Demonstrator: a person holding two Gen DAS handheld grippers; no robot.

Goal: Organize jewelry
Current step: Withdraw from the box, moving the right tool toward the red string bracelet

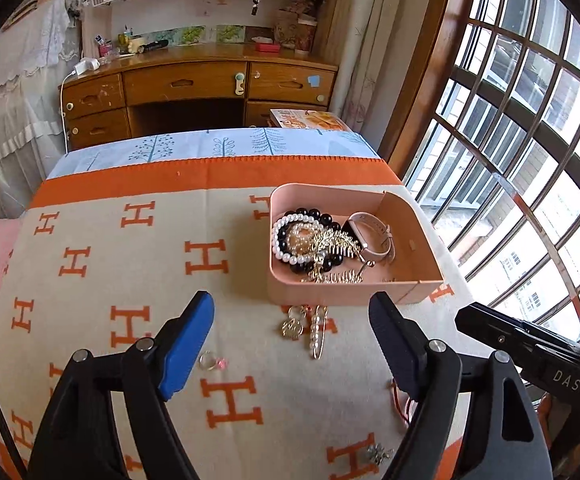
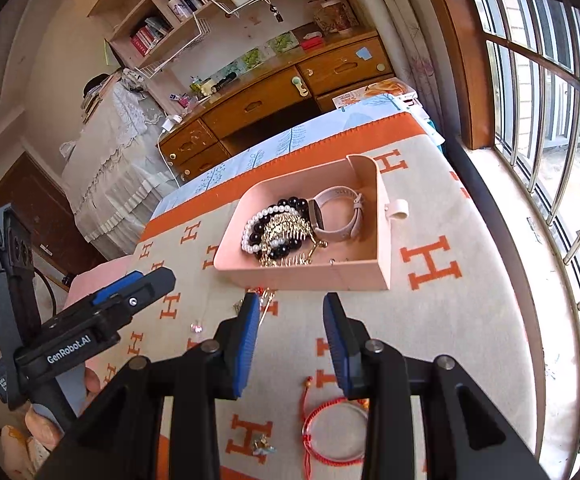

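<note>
The loose jewelry lay on the cream blanket with orange H letters [image 1: 129, 280] on the bed. A gold pin set with small white pearls [image 1: 317, 334] and a round gold charm [image 1: 292, 328] sat just beside the near wall of the pink open-top box [image 1: 330, 294]. A little clear ring with a pink stone [image 1: 211, 361] lay near them, and a small sparkly brooch [image 1: 378, 453] lay closer to the camera. A thin red string bracelet [image 2: 332, 436] lay under the right gripper [image 2: 292, 340].

The box already held a white pearl bracelet [image 1: 285, 246], black beads [image 1: 318, 216], gold combs [image 1: 336, 242] and a pale pink watch [image 1: 372, 236].

These loose bits looked tiny and light. The pin looked stiff and smooth, so it could slip; I would pinch it across the middle. The string bracelet looked soft and floppy, so any part of the loop would do.

The left gripper [image 1: 292, 344] was spread wide and held nothing. The right gripper was partly spread and held nothing too
</note>
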